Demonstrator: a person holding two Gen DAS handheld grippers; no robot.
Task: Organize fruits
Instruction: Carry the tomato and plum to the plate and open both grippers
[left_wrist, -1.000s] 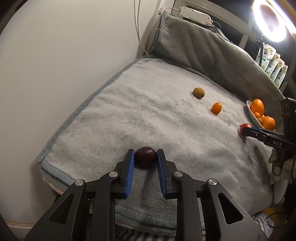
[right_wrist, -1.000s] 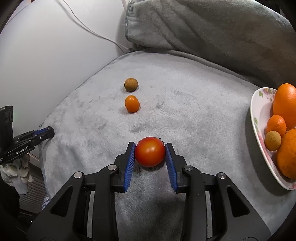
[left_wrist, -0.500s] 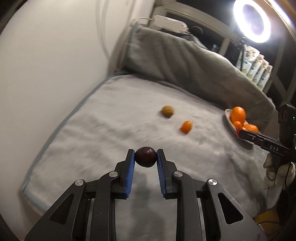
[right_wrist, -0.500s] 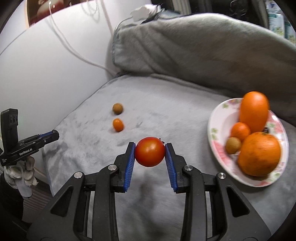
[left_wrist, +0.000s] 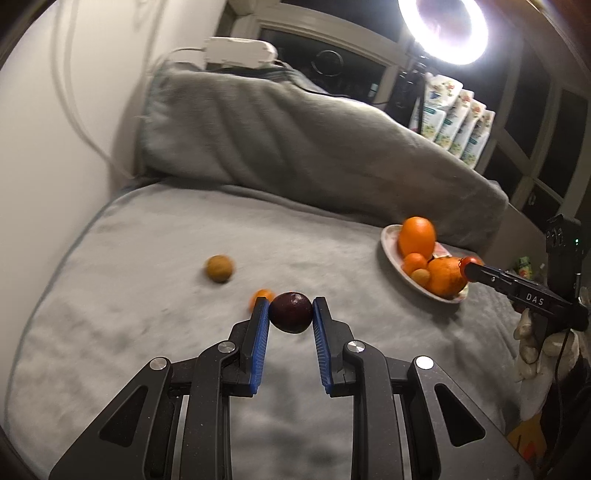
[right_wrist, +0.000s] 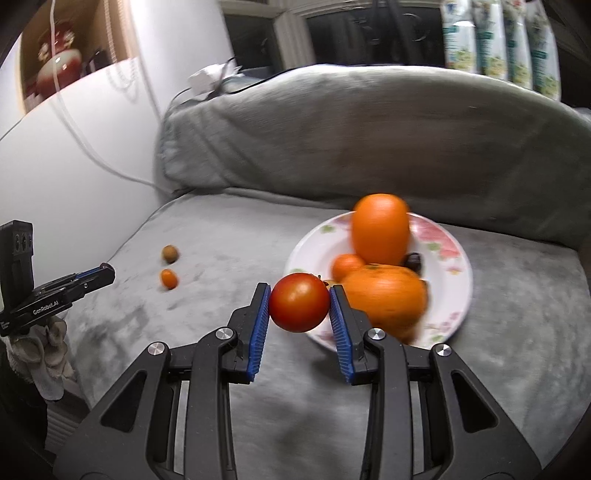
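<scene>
Red tomato (right_wrist: 299, 307) clamped in right hand-held gripper (right_wrist: 300, 312), seemingly at plate (right_wrist: 456, 302) rim

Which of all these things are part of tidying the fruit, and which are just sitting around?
Part of the job:
- red tomato in the right gripper
- dark plum in the left gripper
- plate of oranges
- small orange fruit and brown fruit on the blanket

Just lying about:
- ring light
- white packets
- power strip

Left gripper (left_wrist: 290, 314) grips a dark plum (left_wrist: 290, 312) above the blanket (left_wrist: 147, 314).
</scene>
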